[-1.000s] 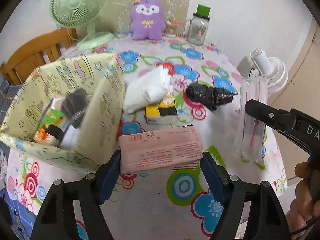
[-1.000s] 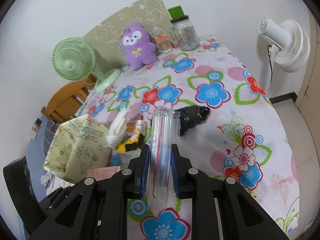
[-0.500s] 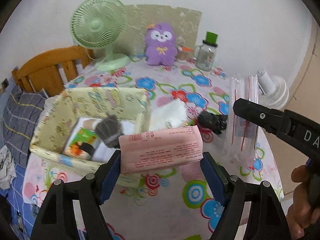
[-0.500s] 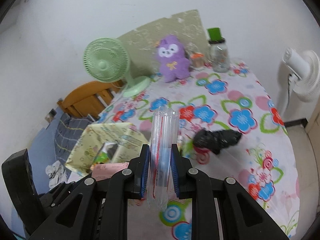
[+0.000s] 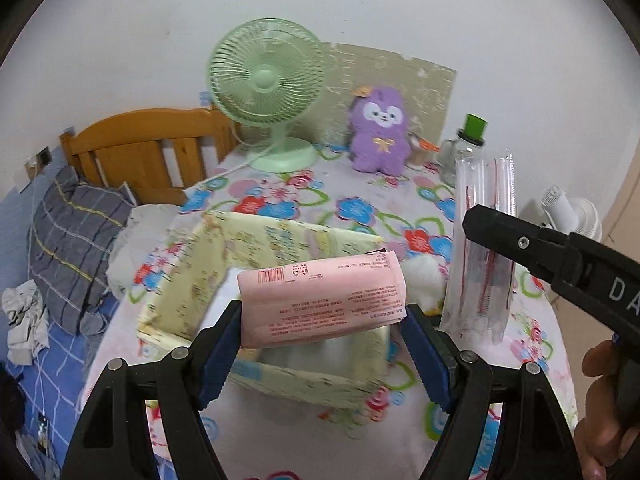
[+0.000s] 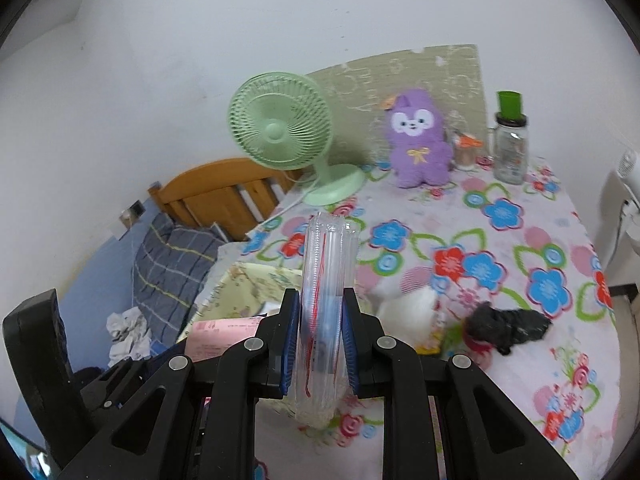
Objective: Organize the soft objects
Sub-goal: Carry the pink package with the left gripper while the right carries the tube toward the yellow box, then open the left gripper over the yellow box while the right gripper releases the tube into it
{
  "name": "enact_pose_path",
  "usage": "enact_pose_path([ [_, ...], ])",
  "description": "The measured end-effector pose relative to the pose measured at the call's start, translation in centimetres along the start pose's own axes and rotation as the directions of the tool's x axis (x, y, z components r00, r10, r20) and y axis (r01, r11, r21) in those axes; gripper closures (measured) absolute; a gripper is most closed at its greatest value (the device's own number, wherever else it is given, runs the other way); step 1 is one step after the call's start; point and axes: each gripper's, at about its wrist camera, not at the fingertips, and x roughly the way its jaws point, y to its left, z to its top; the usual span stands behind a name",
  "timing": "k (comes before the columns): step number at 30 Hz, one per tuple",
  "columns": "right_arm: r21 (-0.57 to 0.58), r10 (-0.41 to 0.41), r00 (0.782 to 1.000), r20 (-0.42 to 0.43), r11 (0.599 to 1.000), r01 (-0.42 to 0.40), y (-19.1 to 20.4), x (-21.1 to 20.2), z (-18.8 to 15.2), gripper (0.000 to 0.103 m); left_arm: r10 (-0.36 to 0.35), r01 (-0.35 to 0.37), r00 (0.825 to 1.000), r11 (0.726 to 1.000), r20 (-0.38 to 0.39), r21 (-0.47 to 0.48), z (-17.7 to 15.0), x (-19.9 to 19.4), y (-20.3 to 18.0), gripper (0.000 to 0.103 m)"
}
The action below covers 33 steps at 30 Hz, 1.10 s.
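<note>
1. The left gripper (image 5: 322,322) is clamped on a pink packet (image 5: 322,298), soft and pillow-shaped with printed red text and a barcode, held crosswise low in the middle of the left wrist view, above the open top of a yellow fabric bin (image 5: 280,244).
2. The right gripper (image 6: 320,344) is clenched on a clear plastic pack (image 6: 326,280), a tall, crinkly transparent sleeve with red lines inside, standing upright at the centre of the right wrist view; in the left wrist view it stands at the right of the frame, just beside the bin.
3. The bin is a limp, printed cloth box with sagging walls; it sits on a table (image 6: 520,240) covered by a glossy cloth with blue, red and pink flowers.
4. A fluffy white bundle (image 6: 412,300) lies just right of the bin, and a crumpled black bag (image 6: 508,328) lies farther right, at the middle right of the right wrist view.
5. Along the far edge, in the upper half of both views, stand a green ribbed desk fan (image 5: 266,88), a purple plush toy (image 5: 380,132) and a glass jar with a green lid (image 6: 510,140).
6. A white fan (image 5: 572,216) stands off the table at the right edge.
7. At the left are a wooden headboard (image 5: 148,148) and a grey checked pillow (image 5: 72,232).
8. A person's hand (image 5: 600,408) grips the right tool's handle at the lower right.
</note>
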Motion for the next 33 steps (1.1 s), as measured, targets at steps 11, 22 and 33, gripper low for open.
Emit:
enact_pose_path([
  [11, -0.065, 0.054, 0.997, -0.056, 0.996, -0.058, 4.3, 6.0, 1.6, 0.08, 0.068, -0.069, 0.997, 0.996, -0.029, -0.055, 0.8, 2.7, 4.9, 0.023],
  [22, -0.093, 0.018, 0.994, -0.107, 0.995, -0.028, 5.1, 9.9, 1.4, 0.08, 0.103, -0.108, 0.992, 0.992, -0.076, -0.058, 1.0, 5.5, 7.0, 0.021],
  [33, -0.098, 0.005, 0.99, -0.141, 0.995, -0.019, 4.8, 11.3, 0.9, 0.032, 0.138, -0.14, 0.986, 0.99, -0.088, -0.012, 0.8, 6.3, 6.7, 0.008],
])
